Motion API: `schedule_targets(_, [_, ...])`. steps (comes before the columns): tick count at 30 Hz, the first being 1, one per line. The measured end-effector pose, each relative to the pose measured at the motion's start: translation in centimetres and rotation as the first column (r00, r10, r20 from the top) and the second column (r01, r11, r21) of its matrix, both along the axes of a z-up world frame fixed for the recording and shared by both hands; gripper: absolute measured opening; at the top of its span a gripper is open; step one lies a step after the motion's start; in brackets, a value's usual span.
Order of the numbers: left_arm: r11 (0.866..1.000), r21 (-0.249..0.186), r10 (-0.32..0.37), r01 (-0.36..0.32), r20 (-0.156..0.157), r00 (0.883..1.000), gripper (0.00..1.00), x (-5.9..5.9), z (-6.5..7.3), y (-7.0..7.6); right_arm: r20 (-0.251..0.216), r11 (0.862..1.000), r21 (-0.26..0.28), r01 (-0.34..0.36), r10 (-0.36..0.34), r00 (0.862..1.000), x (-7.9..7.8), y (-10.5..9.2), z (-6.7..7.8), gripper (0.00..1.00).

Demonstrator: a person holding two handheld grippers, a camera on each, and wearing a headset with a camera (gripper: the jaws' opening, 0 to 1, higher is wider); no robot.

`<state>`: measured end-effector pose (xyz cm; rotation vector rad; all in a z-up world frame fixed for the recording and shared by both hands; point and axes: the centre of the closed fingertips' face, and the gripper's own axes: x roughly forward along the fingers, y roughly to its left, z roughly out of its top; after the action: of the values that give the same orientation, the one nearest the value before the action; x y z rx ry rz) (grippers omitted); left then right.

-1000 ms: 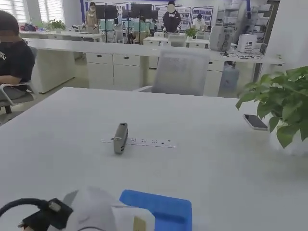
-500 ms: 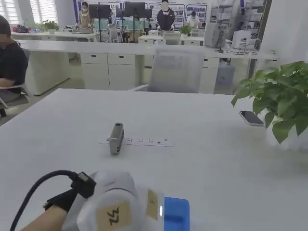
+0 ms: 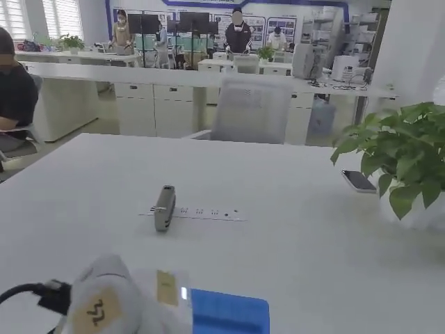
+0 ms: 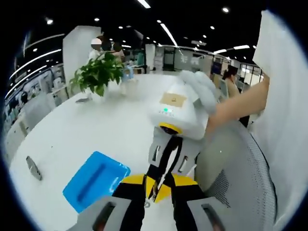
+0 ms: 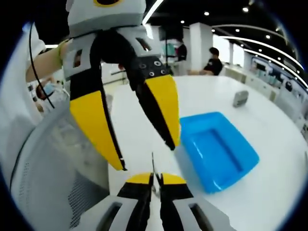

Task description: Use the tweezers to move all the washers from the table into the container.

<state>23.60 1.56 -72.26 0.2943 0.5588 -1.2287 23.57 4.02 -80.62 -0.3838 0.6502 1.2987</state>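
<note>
Tweezers (image 5: 153,168) pinched in right gripper (image 5: 154,179), jaws pressed together on them. Left gripper (image 4: 156,183) posed opposite, tip to tip, jaws spread, flanking tweezers: judged handover or regrip before picking. Blue container (image 5: 214,149) set on surface (image 3: 278,243), right of centre, seen empty.

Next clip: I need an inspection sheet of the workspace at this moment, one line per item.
Surface: white table.
Job's things: blue container at the near edge, nothing seen inside; tweezers in the right gripper; washers, nothing seen.
Clutter: grey device on a power strip; phone; potted plant.
Grippers: right gripper shut on tweezers; left gripper open, facing it.
Cables: black cable, near-left.
Surroundings: office chair, people at far desks.
</note>
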Motion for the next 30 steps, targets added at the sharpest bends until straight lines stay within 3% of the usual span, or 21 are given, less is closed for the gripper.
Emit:
schedule_targets(2, [0.994, -0.051, 0.094, -0.095, -0.004, 0.996, 0.31, 0.0, 0.3, 1.1, 0.002, 1.0, 0.004, 0.018, -0.018, 1.0, 0.0, -0.2, 0.0, 0.02])
schedule_targets(4, [0.979, -0.092, 0.182, -0.183, -0.016, 0.983, 0.39, -0.3, 0.4, 2.2, 0.006, 0.999, 0.006, 0.032, -0.032, 0.999, 0.0, -0.3, 0.0, 0.02])
schedule_targets(7, [0.939, -0.17, 0.292, -0.298, -0.057, 0.955, 0.48, -0.9, 0.8, 3.6, 0.012, 0.996, 0.019, 0.087, -0.087, 0.996, 0.2, -0.8, 0.0, 0.02])
schedule_targets(8, [0.917, -0.207, 0.335, -0.342, -0.068, 0.94, 0.5, -1.1, 1.1, 4.2, 0.009, 0.994, 0.029, 0.106, -0.107, 0.994, 0.3, -0.9, 0.0, 0.02])
schedule_targets(9, [0.902, -0.224, 0.361, -0.368, -0.073, 0.93, 0.5, -1.3, 1.2, 4.6, 0.003, 0.992, 0.041, 0.123, -0.123, 0.992, 0.3, -1.0, 0.0, 0.02])
schedule_targets(12, [0.867, -0.247, 0.436, -0.433, -0.047, 0.899, 0.52, -1.6, 1.1, 6.0, 0.007, 0.987, 0.058, 0.15, -0.151, 0.989, 0.4, -1.3, 0.0, 0.02])
schedule_targets(14, [0.827, -0.272, 0.505, -0.492, -0.024, 0.863, 0.54, -1.8, 1.1, 7.1, -0.003, 0.982, 0.068, 0.179, -0.179, 0.984, 0.7, -1.5, 0.0, 0.02])
schedule_targets(16, [0.785, -0.308, 0.556, -0.537, -0.03, 0.83, 0.56, -1.8, 1.2, 7.9, -0.011, 0.979, 0.065, 0.195, -0.195, 0.981, 1.0, -1.7, -0.1, 0.02])
schedule_targets(18, [0.764, -0.316, 0.587, -0.562, -0.019, 0.809, 0.59, -1.7, 1.2, 8.5, -0.017, 0.977, 0.065, 0.204, -0.204, 0.979, 1.1, -1.8, -0.2, 0.02])
schedule_targets(21, [0.766, -0.303, 0.603, -0.567, 0.034, 0.797, 0.6, -1.6, 1.1, 9.0, -0.021, 0.976, 0.07, 0.208, -0.207, 0.978, 1.1, -1.7, -0.2, 0.03])
schedule_targets(23, [0.765, -0.298, 0.614, -0.571, 0.071, 0.786, 0.61, -1.5, 0.9, 9.4, 0.005, 0.98, 0.057, 0.19, -0.191, 0.982, 1.0, -1.4, -0.2, 0.03])
schedule_targets(26, [0.754, -0.284, 0.634, -0.592, 0.081, 0.769, 0.63, -1.2, 0.4, 9.8, 0.013, 0.979, 0.054, 0.198, -0.199, 0.98, 1.0, -1.1, -0.2, 0.03])
schedule_targets(27, [0.756, -0.27, 0.642, -0.597, 0.125, 0.756, 0.64, -0.9, 0.4, 10.1, 0.014, 0.978, 0.053, 0.2, -0.201, 0.979, 1.0, -1.0, -0.2, 0.03])
schedule_targets(28, [0.759, -0.266, 0.64, -0.594, 0.146, 0.754, 0.64, -0.8, 0.4, 10.1, 0.015, 0.978, 0.052, 0.203, -0.204, 0.979, 1.0, -1.0, -0.2, 0.03])
schedule_targets(30, [0.754, -0.278, 0.644, -0.595, 0.132, 0.754, 0.67, -0.6, 0.2, 9.6, 0.019, 0.977, 0.048, 0.207, -0.208, 0.978, 0.9, -0.8, -0.3, 0.03])
